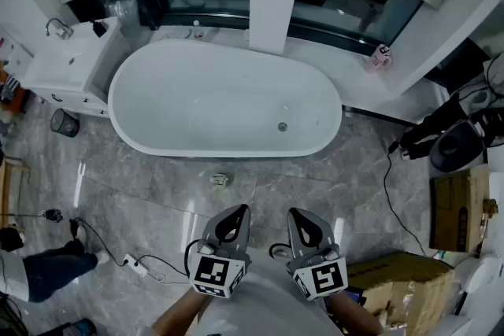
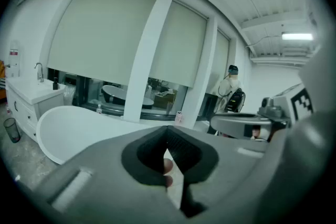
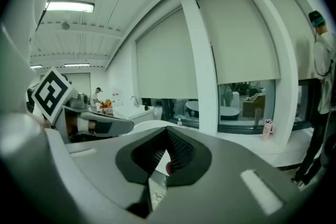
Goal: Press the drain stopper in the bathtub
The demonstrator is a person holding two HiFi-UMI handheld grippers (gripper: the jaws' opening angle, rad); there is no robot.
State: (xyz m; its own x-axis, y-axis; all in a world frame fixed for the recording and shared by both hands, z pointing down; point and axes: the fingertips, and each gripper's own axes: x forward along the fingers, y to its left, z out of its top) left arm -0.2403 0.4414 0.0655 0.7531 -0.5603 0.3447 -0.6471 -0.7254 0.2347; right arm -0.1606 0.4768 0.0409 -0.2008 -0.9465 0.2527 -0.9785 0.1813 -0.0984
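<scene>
Standing back from the bathtub point(image 1: 130, 122), both tools low and close to the body. Left gripper point(image 1: 232, 223) and right gripper point(image 1: 305, 224): jaws closed together on each, nothing between them. Drain stopper point(image 1: 282, 127) sits on the tub floor toward the right end, well apart from either tool.

Risks, as judged:
- Reaching over the rim could knock a tip against it.
- Closed tips landing off-centre may slide off the stopper (glossy tub) and fail to press it.
- Underfoot, a small object point(image 1: 219, 179) on the tiles and a black cable point(image 1: 391, 189) lie near the approach path, so tripping is possible.
</scene>
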